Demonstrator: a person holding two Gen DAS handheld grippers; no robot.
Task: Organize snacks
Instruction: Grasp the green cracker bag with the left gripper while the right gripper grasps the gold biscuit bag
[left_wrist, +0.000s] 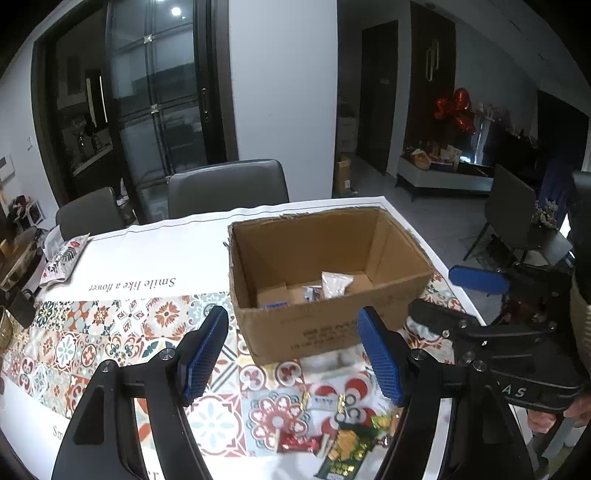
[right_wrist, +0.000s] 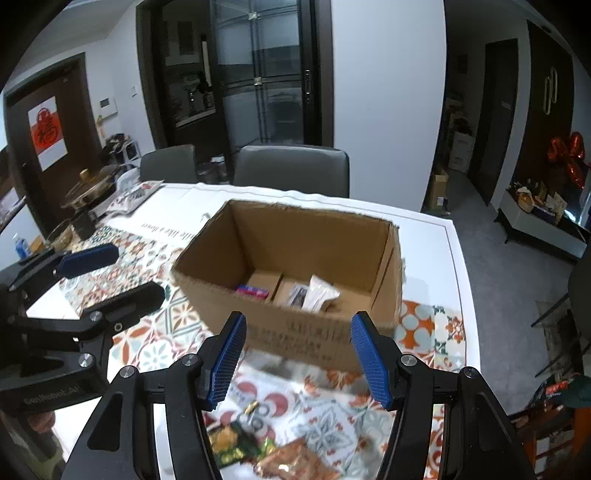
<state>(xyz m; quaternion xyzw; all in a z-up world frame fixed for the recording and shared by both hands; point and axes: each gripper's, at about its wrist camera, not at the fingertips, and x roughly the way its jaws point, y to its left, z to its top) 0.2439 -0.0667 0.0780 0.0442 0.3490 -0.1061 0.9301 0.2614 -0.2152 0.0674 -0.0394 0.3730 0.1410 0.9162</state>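
An open cardboard box (left_wrist: 332, 325) (right_wrist: 295, 332) stands on the patterned tablecloth. Inside lie a white packet (left_wrist: 334, 283) (right_wrist: 320, 291), a small dark printed packet (left_wrist: 311, 293) (right_wrist: 298, 294) and a flat pink and blue packet (right_wrist: 253, 291). Loose snacks lie in front of the box: a green and gold packet (left_wrist: 345, 452) (right_wrist: 232, 443), a red and white packet (left_wrist: 332, 398) and an orange bag (right_wrist: 295, 461). My left gripper (left_wrist: 295, 354) is open and empty above the near snacks. My right gripper (right_wrist: 299, 358) is open and empty just before the box; it also shows in the left wrist view (left_wrist: 443, 295).
Two grey chairs (left_wrist: 227, 188) (right_wrist: 291, 170) stand at the table's far side. A flowered pouch (left_wrist: 64, 262) and a metal pot (right_wrist: 90, 186) sit at the far left. The table's right edge (right_wrist: 465, 295) drops to grey floor.
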